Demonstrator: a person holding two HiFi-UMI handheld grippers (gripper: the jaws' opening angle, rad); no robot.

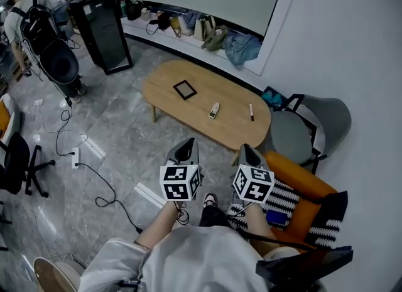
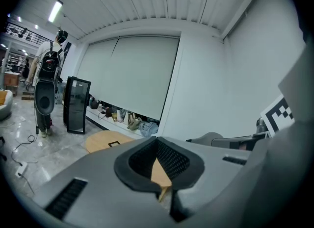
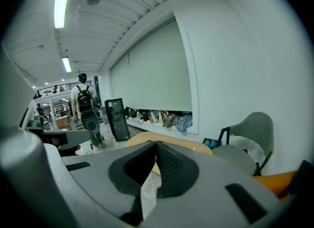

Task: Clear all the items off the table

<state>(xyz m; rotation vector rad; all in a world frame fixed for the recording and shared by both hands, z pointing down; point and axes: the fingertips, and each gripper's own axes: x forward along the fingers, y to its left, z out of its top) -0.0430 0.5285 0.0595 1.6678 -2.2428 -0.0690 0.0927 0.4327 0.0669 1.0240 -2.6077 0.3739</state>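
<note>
Oval wooden table (image 1: 169, 77), seen from above. We note three items on it, well apart: a flat black square frame (image 1: 184, 89) toward the left, a small white oblong device (image 1: 214, 110) in the middle, and a dark pen (image 1: 251, 112) near the right end. The left tool (image 1: 184, 151) and right tool (image 1: 249, 154), each with jaws together and empty, hang short of the table's near edge. Bare floor (image 1: 113, 140) lies left of the table; a grey chair (image 1: 326, 118) crowds its right end.

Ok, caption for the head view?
Left gripper and right gripper, shut, face an oval wooden table bearing black square frame, small white device, slim pen.
</note>
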